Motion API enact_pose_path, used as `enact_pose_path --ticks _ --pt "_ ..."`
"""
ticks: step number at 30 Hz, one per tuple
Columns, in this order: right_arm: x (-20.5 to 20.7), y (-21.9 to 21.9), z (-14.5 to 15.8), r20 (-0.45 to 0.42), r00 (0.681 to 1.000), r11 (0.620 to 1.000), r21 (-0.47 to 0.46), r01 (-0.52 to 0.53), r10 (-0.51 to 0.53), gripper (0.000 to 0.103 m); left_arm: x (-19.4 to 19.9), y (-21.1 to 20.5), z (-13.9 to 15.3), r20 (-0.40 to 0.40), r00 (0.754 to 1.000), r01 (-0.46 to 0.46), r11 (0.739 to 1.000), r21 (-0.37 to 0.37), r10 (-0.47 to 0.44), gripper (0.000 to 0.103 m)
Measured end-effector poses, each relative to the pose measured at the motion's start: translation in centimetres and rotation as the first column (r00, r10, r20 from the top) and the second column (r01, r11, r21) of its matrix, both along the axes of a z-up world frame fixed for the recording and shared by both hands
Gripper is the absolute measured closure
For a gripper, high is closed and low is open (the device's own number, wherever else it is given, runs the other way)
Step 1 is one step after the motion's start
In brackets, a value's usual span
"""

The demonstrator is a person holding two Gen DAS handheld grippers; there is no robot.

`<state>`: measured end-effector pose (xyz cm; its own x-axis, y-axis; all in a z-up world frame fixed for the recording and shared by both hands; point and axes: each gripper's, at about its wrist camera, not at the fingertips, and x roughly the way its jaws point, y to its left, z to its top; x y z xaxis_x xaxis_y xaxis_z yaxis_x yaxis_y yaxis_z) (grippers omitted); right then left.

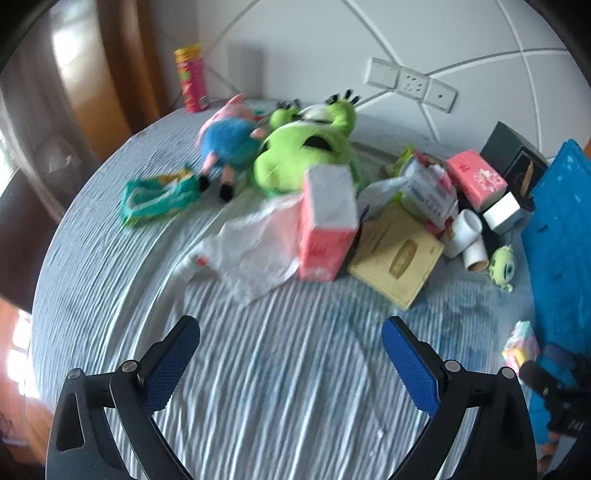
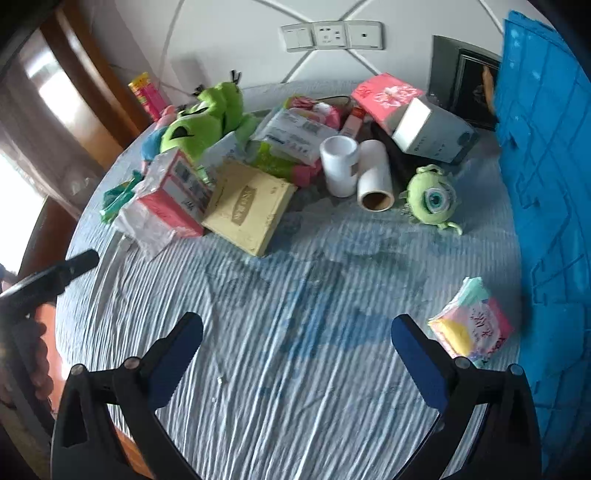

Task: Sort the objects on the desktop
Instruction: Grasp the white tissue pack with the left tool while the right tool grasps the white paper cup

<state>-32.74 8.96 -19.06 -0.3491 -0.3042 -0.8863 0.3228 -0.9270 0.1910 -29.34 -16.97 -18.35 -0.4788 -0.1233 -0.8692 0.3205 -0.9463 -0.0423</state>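
A heap of objects lies across the back of a striped cloth-covered table [image 1: 277, 369]. It holds a big green plush [image 1: 299, 151], a blue and pink pig plush [image 1: 229, 142], a pink tissue box [image 1: 327, 225], a yellow flat box [image 1: 397, 256], a white mug [image 2: 340, 164], a paper roll [image 2: 375, 177] and a small one-eyed green plush [image 2: 432, 197]. A pastel tissue pack [image 2: 471, 325] lies beside my right gripper [image 2: 297, 332]. My left gripper [image 1: 290, 332] is open and empty above bare cloth. My right gripper is open and empty too.
A blue crate [image 2: 546, 166] stands at the table's right edge. A pink snack can [image 1: 192, 79] stands at the back left. A green wrapper [image 1: 159, 195], a clear plastic bag [image 1: 255, 247] and dark boxes [image 1: 513, 155] lie around the heap. Wall sockets [image 2: 332, 35] are behind.
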Motion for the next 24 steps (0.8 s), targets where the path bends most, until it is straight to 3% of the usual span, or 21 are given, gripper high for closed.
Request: enact_pose_path --ticks 3,11,12,14,16,19,21,24 --pt "-0.3 0.6 -0.2 0.006 0.999 0.999 0.000 0.054 -0.054 0.000 -3.2 -0.1 -0.2 -0.007 0.999 0.033 0.999 -0.015 -0.033 0.003" --pt "-0.8 1.2 -1.5 0.029 0.990 0.990 0.009 0.138 -0.139 0.000 -10.3 -0.5 -4.0 0.045 0.996 0.077 0.997 -0.009 -0.077 0.003" --pt "-1.1 1.0 -1.7 0.032 0.989 0.990 0.010 0.143 -0.144 0.000 -10.7 -0.5 -4.6 0.057 0.995 0.081 0.997 -0.010 -0.081 0.006" --pt "-1.7 0.8 -2.2 0.037 0.987 0.988 0.011 0.154 -0.154 0.000 -11.6 -0.6 -5.7 0.080 0.993 0.088 0.996 -0.009 -0.087 0.023" --pt "-2.2 0.7 -2.7 0.044 0.985 0.986 0.015 0.165 -0.166 0.000 -11.9 -1.2 -6.9 0.109 0.991 0.080 0.996 0.030 -0.083 0.050" --pt "-2.9 0.7 -3.3 0.054 0.982 0.984 0.026 0.179 -0.180 0.000 -11.5 -2.2 -7.4 0.101 0.992 0.065 0.995 0.072 -0.073 0.056" --pt "-3.9 0.8 -3.6 0.053 0.981 0.982 0.031 0.188 -0.189 0.000 -10.7 -2.6 -7.0 0.109 0.993 0.052 0.998 0.017 -0.054 0.057" --pt "-5.8 0.8 -3.8 0.025 0.980 0.980 0.032 0.196 -0.197 0.000 -9.1 -3.5 -6.5 0.108 0.993 0.048 0.999 0.007 -0.049 0.057"
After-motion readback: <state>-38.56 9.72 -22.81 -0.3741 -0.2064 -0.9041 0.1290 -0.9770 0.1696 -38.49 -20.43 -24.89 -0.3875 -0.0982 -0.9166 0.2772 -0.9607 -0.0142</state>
